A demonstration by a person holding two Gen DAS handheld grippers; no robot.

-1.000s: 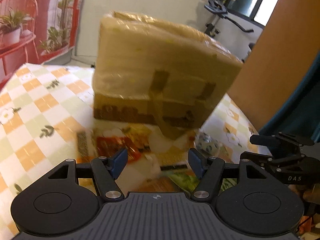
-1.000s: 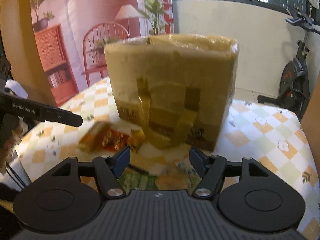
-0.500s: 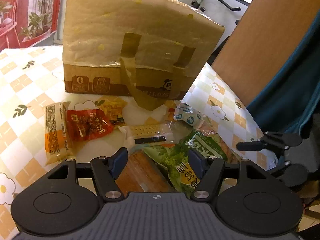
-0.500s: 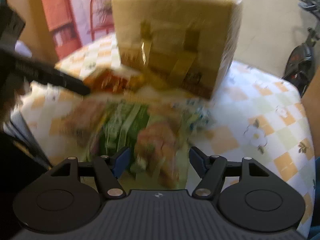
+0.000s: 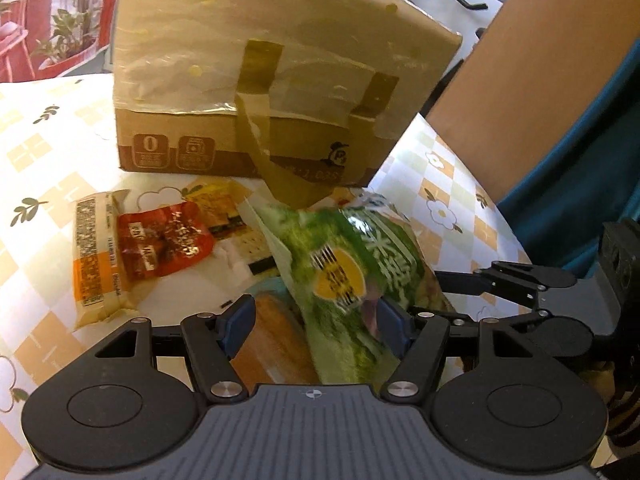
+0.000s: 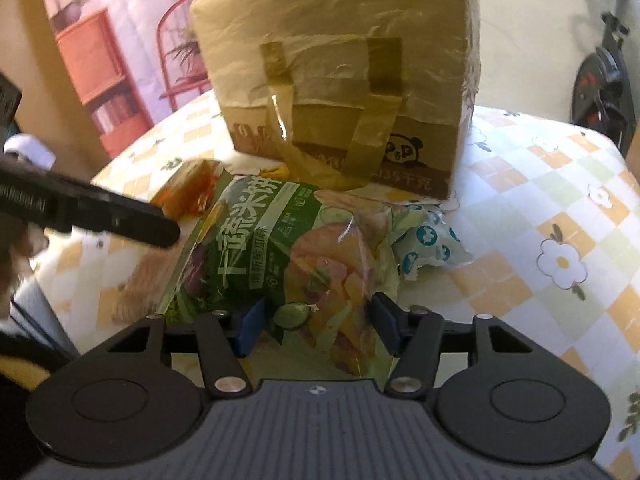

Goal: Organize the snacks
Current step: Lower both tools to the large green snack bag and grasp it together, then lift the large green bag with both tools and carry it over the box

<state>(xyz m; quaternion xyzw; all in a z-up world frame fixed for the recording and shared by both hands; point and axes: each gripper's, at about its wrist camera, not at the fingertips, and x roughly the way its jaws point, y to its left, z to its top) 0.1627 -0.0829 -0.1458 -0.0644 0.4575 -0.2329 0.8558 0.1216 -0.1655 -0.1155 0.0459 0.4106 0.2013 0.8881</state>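
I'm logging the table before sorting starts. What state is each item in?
Brown bag: upright, handles hanging down.
Green packet: lying flat, between the right gripper's closing jaws.
Red packet: flat, sealed.
Left gripper: open.

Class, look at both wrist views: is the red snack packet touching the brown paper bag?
Apart. The left wrist view shows the red snack packet lying on the tablecloth well in front of the brown paper bag, with bare cloth and a yellow packet between them.
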